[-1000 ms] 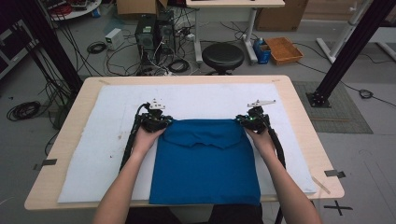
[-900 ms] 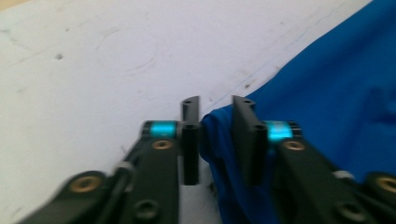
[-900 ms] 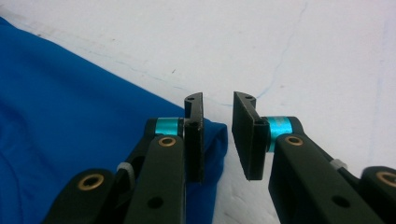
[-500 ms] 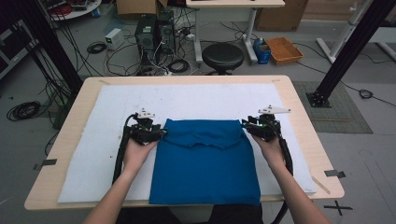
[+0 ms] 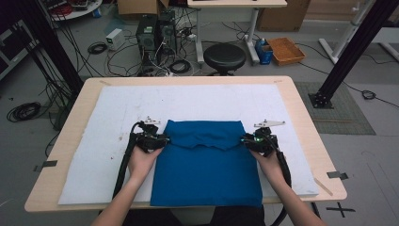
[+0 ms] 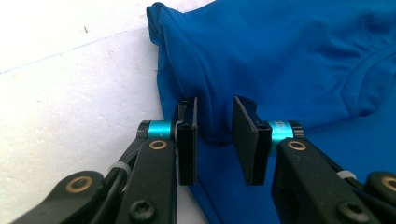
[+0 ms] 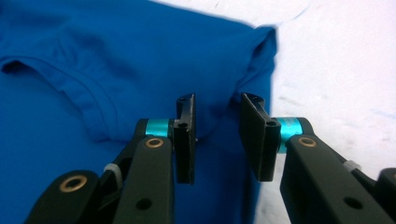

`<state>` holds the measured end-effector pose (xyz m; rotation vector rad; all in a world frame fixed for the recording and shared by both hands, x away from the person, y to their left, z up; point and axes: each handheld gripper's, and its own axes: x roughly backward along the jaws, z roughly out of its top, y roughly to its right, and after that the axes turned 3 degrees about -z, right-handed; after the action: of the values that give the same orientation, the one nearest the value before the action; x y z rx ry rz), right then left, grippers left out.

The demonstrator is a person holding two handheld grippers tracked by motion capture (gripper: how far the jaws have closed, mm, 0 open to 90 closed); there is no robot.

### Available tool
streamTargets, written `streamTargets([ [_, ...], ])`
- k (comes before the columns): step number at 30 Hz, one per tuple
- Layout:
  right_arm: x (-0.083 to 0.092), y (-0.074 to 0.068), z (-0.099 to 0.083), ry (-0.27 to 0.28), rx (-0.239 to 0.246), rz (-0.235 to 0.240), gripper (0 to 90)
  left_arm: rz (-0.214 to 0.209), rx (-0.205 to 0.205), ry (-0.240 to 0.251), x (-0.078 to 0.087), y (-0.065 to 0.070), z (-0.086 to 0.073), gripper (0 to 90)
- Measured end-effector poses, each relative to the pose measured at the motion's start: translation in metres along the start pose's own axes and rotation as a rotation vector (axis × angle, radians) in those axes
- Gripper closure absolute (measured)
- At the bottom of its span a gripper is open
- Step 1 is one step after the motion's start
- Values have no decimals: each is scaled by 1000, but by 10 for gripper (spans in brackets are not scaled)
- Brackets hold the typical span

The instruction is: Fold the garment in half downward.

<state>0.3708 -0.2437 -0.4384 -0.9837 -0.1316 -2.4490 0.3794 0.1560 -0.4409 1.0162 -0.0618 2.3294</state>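
Worktop (image 5: 301,122): white mat | blue shirt (image 5: 207,169): folded rectangle, collar visible, near edge | left gripper (image 6: 214,140): jaws just closing, unclamped at left fold | right gripper (image 7: 217,140): same, right fold

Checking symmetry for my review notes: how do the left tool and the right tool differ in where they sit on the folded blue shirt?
The left tool straddles the folded blue fabric shirt's left edge; the right tool straddles its right edge. The left has white padding at its left, the right at its right. Both stand open after just narrowing, with a fabric fold between the jaws, unpinched.
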Motion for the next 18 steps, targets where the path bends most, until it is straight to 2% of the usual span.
streamTargets([
  [2, -6, -4, 0, -14, 12, 12, 697, 6, -7, 2, 0, 1, 0, 734],
  [5, -10, -10, 1, -26, 63, 15, 843, 6, -30, 5, -1, 1, 0, 783],
  [6, -10, -11, 2, -27, 73, 19, 863, 4, -41, 5, -1, 2, 0, 821],
  [9, -7, -13, 3, -5, 88, 24, 872, 4, -55, 14, 0, 4, 1, 852],
  [15, 2, -10, 5, 33, 75, 40, 872, -11, -62, 43, 9, 3, 2, 856],
  [18, 7, -8, 7, 46, 62, 51, 873, -47, -56, 60, 17, 4, 4, 856],
])
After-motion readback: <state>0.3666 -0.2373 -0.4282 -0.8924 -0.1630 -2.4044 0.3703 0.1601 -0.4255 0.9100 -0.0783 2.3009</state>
